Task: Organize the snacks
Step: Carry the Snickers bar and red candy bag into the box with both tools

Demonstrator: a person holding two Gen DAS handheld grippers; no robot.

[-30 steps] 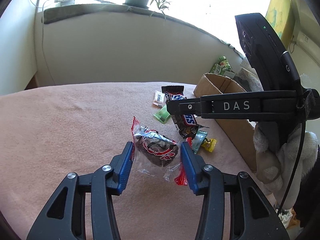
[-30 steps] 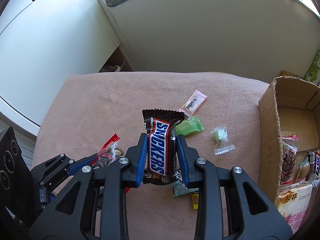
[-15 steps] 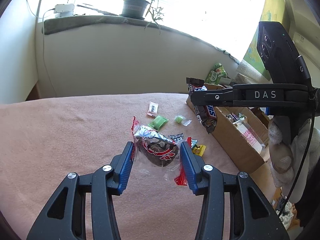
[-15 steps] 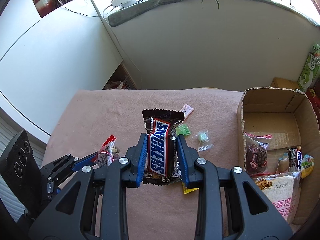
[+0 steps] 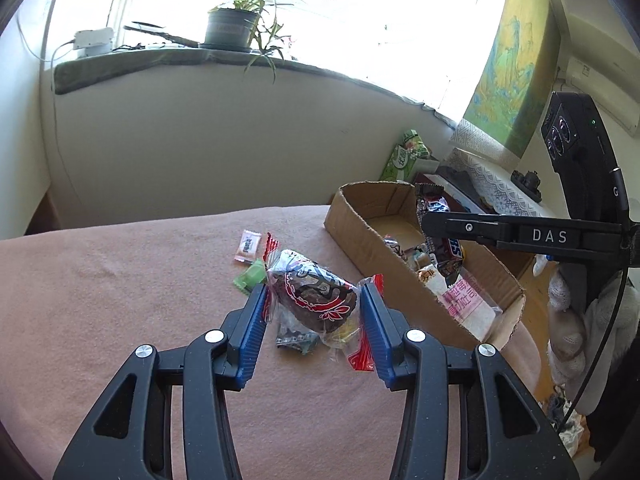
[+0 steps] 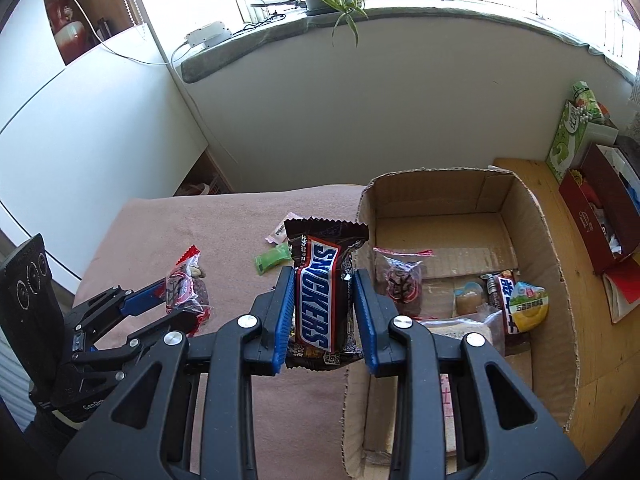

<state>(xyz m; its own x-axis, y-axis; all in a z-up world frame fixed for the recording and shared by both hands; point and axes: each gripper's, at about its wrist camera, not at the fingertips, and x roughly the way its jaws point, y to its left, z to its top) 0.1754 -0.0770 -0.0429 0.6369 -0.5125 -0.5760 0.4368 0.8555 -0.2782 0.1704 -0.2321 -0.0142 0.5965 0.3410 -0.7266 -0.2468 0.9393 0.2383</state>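
Bedding in a pinkish-brown blanket [image 5: 120, 300] carries everything, and along its right edge sits an open cardboard box [image 6: 560, 320] already holding several wrapped snacks, among them a clear red-edged packet with a dark cake [image 6: 400, 280] and a small yellow-lidded cup [image 6: 530, 306]. Beyond the box's far corner stands a green carton [image 6: 576, 128], and a potted plant [image 5: 232, 26] sits on the windowsill. The right gripper [image 6: 324, 296] is clenched on a Snickers bar [image 6: 320, 292], holding it upright in the air over the box's near-left wall. The left gripper [image 5: 314, 312] is clamped on a clear-wrapped dark pastry [image 5: 316, 294] with red trim, lifted above the blanket near the box's left wall. Loose on the blanket just beyond that pastry lie a green candy [image 5: 250, 280] and a pink-and-white sachet [image 5: 248, 245], with a dark teal wrapper [image 5: 296, 342] and a yellow sweet [image 5: 344, 330] under the pastry.
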